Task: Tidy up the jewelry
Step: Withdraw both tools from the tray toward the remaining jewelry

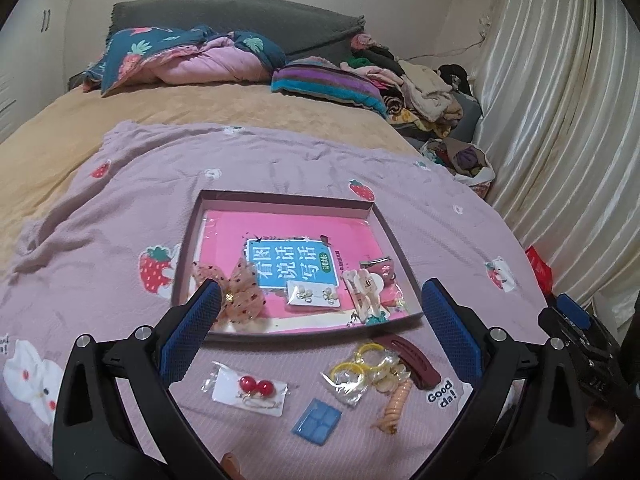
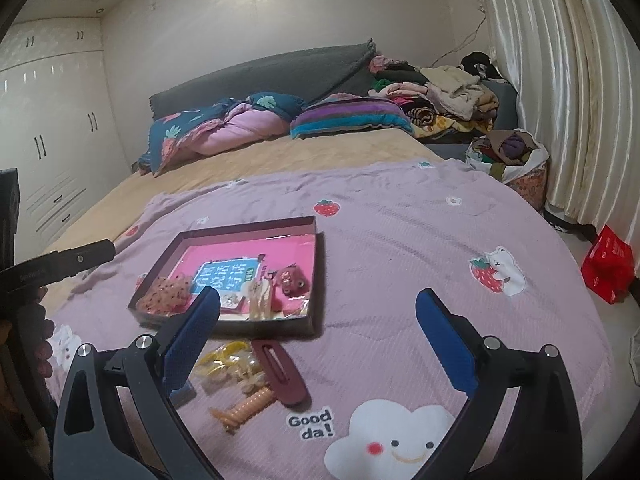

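1. Left hand-held gripper (image 1: 320,316) is spread wide and empty, hovering over the near edge of the box tray (image 1: 394,236) on the bed (image 1: 100,128).
2. Right hand-held gripper (image 2: 318,320) is also wide and empty, just right of the tray's near corner.
3. Already in the tray: lace bow (image 1: 240,292), pearl earring card (image 1: 314,296), cream clips (image 1: 366,292), red charm (image 1: 386,274).
4. Loose on the blanket in front of the tray: red ball earring card (image 1: 254,390), blue square piece (image 1: 317,421), yellow rings in plastic (image 1: 352,374), maroon hair clip (image 1: 412,360), orange spiral tie (image 1: 394,406).
5. Likely step: pick one loose piece for the tray. The red ball earring card sits clear of the pile, the easiest target for the left gripper.
6. Tip: come straight down, pinch the card by its edges, avoid snagging the blanket; the card is thin and may slip.
7. Drop it in bare tray space behind the bow.
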Motion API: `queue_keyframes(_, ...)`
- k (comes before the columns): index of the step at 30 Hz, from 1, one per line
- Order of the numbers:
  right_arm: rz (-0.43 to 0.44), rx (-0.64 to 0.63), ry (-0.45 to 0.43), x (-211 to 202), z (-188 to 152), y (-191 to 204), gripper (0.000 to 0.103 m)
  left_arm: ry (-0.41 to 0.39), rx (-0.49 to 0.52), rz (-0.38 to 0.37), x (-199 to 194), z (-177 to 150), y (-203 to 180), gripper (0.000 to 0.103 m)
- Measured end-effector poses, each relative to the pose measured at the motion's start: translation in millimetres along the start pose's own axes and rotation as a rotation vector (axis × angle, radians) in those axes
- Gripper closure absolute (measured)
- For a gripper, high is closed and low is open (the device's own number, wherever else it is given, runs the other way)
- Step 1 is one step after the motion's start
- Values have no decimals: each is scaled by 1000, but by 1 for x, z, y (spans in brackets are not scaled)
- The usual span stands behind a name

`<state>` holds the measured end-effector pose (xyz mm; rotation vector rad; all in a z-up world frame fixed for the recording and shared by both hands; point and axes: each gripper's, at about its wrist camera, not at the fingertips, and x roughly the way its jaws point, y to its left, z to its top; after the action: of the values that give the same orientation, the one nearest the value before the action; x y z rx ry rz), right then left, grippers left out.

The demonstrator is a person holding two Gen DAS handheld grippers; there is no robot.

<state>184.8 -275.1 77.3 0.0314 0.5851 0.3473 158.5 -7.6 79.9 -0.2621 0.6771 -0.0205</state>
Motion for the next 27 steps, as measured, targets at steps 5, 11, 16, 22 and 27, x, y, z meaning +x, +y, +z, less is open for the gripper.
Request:
queue_keyframes(5,11,-19,3,-8,-4,7,5,-8,-3,2,-11,-7,5,10)
queue_keyframes(11,29,-30,21,-14,-12,14,5,2,3,-1,-17,-17,10,10)
queue_keyframes(16,22,-50,46,-14,-21,19,5,14,7,7,-20,-25,18,10)
queue_keyframes(22,23,-82,76,-15,-32,27,5,27,6,10,-23,-35,28,10)
queue_keyframes(27,32,-100,108,-13,-43,35,5,49,5,-6,-23,-46,34,10)
